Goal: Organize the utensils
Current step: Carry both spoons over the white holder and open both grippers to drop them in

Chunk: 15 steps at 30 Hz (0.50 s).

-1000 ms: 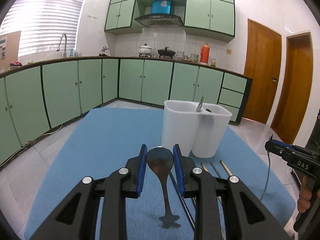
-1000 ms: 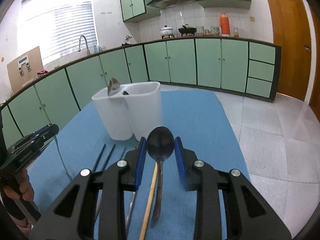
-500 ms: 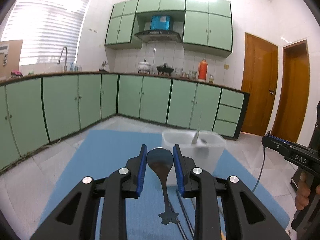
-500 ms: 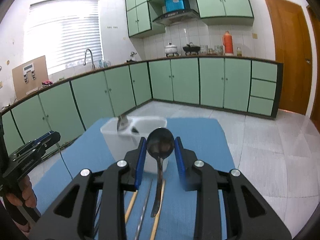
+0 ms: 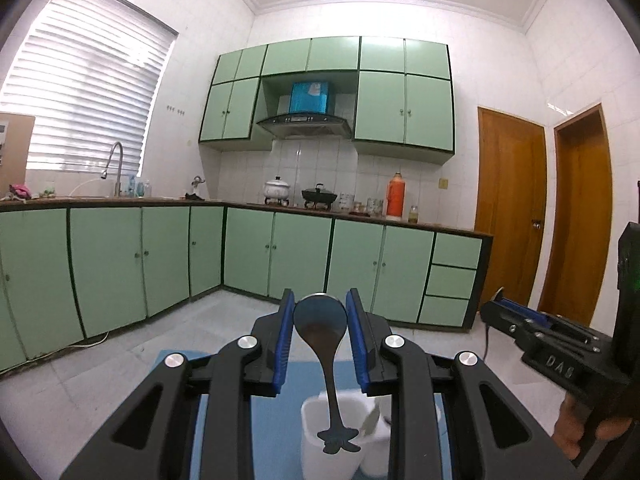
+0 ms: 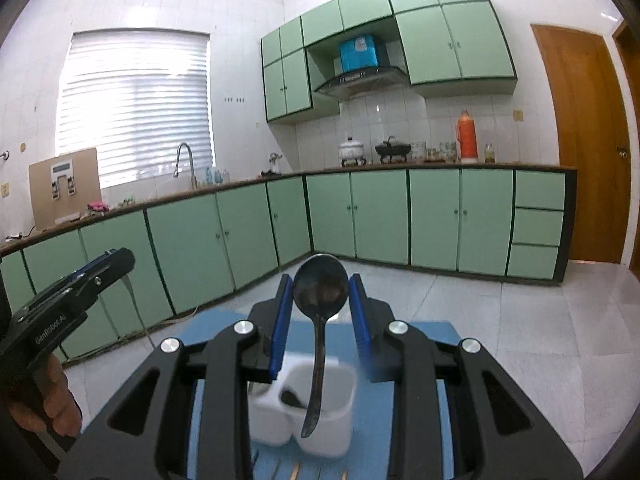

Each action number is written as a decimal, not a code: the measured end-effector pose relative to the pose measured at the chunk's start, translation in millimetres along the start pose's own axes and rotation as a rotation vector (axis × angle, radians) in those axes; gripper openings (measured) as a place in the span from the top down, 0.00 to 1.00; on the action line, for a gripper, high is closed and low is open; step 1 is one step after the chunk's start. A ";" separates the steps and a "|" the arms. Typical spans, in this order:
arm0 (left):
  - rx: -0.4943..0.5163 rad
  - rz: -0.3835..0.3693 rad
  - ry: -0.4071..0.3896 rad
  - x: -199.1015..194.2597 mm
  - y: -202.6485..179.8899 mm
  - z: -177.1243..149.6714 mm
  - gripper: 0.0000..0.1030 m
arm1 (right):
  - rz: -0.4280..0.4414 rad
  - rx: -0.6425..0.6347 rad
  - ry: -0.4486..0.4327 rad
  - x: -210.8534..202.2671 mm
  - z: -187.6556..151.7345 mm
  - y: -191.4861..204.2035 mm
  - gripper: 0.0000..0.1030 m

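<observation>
My left gripper [image 5: 320, 314] is shut on the bowl of a dark metal spoon [image 5: 326, 360] whose flared handle end hangs down over a white two-part utensil holder [image 5: 320, 452]. My right gripper [image 6: 320, 294] is shut on the bowl of a second dark spoon [image 6: 318, 344]. Its handle dangles above the same white holder [image 6: 332, 428], over the right-hand compartment. A utensil [image 5: 370, 424] leans inside the holder. The holder stands on a blue mat [image 6: 408, 360]. Each gripper shows at the edge of the other's view: the right one [image 5: 496, 308] and the left one [image 6: 120, 258].
Chopstick ends [image 6: 296, 472] lie on the mat in front of the holder. Green kitchen cabinets [image 5: 280, 256] run along the back and left walls. Two wooden doors [image 5: 512, 216] stand at the right. A person's hand [image 6: 44, 396] grips the left tool.
Both grippers have risen with their spoons and tipped closer to level. The holder and mat have dropped to the bottom of both views, and the spoon handles now hang over the holder.
</observation>
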<state>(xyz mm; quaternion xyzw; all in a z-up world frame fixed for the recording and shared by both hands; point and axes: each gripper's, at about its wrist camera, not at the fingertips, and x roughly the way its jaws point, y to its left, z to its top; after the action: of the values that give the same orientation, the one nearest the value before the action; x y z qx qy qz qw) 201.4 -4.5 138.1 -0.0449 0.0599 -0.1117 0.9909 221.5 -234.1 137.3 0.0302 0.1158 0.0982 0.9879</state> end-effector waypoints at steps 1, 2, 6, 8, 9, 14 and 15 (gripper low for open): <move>0.002 -0.002 0.000 6.0 -1.2 1.5 0.75 | -0.008 -0.007 -0.007 6.7 1.9 -0.1 0.73; 0.003 -0.003 0.004 15.7 -3.4 1.9 0.75 | -0.013 -0.011 -0.010 11.4 2.4 -0.2 0.73; 0.015 -0.008 0.046 47.4 -8.4 -7.6 0.75 | -0.013 -0.005 0.020 40.9 -1.9 -4.4 0.73; 0.013 -0.005 0.081 62.2 -8.8 -16.8 0.75 | -0.013 0.005 0.053 56.0 -10.4 -7.4 0.73; 0.012 -0.005 0.101 68.9 -8.5 -22.5 0.75 | -0.014 0.008 0.070 62.0 -15.3 -7.8 0.73; 0.021 0.006 0.162 87.4 -6.3 -48.0 0.75 | -0.002 0.024 0.138 79.5 -40.7 -5.6 0.73; 0.024 0.010 0.173 90.1 -5.5 -52.8 0.75 | -0.001 0.026 0.146 80.8 -45.4 -5.5 0.73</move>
<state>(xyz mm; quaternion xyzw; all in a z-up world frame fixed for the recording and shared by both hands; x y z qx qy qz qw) 280.6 -34.2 76.6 -0.0231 0.1440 -0.1108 0.9831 288.9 -221.6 74.7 0.0356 0.1891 0.0982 0.9764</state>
